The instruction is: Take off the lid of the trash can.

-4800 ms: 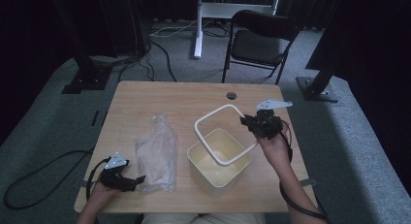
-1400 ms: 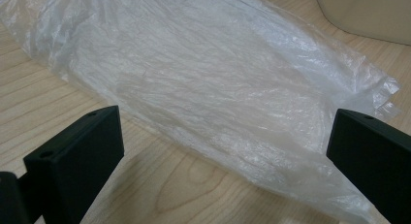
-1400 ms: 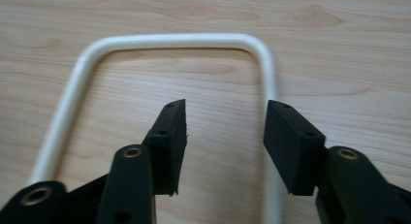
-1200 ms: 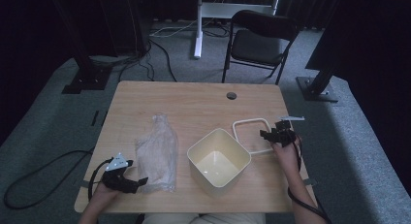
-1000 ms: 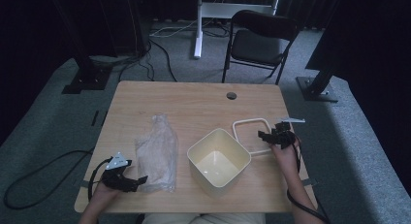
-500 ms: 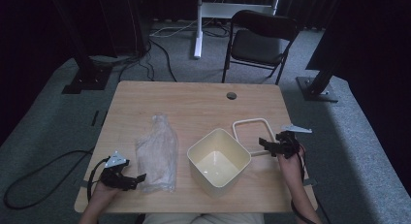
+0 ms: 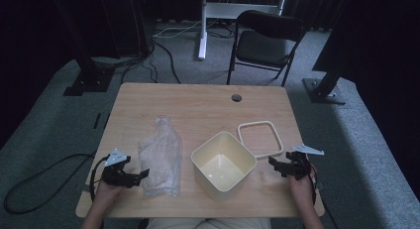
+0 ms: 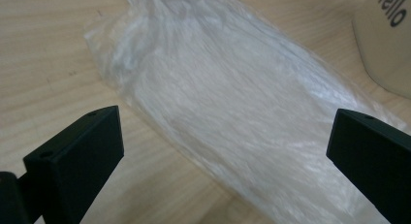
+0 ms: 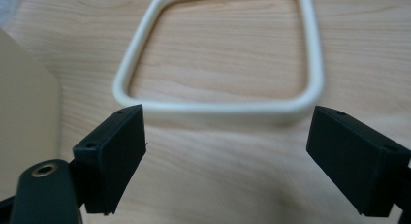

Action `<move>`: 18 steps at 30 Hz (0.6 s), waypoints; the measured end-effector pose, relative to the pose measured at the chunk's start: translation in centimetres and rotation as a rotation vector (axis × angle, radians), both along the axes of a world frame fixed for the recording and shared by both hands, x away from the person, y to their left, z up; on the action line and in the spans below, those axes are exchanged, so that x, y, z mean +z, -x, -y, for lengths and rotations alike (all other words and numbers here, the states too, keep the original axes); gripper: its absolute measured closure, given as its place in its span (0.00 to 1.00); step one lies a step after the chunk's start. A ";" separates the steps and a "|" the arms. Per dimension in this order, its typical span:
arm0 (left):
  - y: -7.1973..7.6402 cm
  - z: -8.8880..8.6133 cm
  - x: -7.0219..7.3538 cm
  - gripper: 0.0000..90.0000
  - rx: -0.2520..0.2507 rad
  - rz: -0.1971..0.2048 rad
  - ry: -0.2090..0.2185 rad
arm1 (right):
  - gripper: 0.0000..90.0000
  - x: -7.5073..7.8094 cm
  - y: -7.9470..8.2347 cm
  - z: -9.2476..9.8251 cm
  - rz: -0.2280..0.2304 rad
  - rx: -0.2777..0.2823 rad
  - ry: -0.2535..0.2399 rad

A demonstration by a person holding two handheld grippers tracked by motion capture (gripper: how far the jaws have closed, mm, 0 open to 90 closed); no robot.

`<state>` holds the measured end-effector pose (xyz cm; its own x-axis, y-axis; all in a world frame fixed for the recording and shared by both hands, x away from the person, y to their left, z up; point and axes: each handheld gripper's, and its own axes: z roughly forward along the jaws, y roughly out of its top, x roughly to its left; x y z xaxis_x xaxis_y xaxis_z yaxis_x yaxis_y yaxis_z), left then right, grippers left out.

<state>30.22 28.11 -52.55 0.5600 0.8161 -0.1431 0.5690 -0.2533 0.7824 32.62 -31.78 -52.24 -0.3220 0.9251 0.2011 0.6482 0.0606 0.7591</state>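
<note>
Nearest the person, both claws sit low at the front edge of the bench. The left claw has its jaws spread wide with nothing between them, and it's pointed at the clear plastic bag lying flat just in front of it; in the left gripper view the crinkly bag runs across the gap past the jaws, not pinched by either one.

The right claw is also wide apart and empty. Its jaws have just been opening, and there's nothing between them. In the right gripper view the frame-like lid lies flat on the wood just beyond the jaw tips, not touching them.

A bit further in, the cream square container stands upright and open between the bag and the lid, with the lid just beside its far right corner. A small dark round spot sits near the far edge of the bench, and a black folding chair stands on the floor past that.
</note>
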 end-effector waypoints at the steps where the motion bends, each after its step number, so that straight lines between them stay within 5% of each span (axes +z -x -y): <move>1: -0.2 0.0 0.1 0.00 -0.005 -0.004 0.002 | 0.15 -0.2 0.4 0.1 0.010 -0.009 0.009; 10: -2.7 0.5 0.2 0.00 0.019 -0.028 -0.014 | 0.15 -1.1 3.5 0.2 0.064 -0.026 0.000; 18: -5.3 1.1 0.1 0.00 0.053 -0.050 -0.036 | 0.15 -1.3 4.5 0.4 0.051 -0.025 -0.015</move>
<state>35.57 27.05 -52.47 0.5091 0.8492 -0.1403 0.6204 -0.2491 0.7437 28.07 -32.21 -53.57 -0.3091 0.9300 0.1990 0.6098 0.0333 0.7918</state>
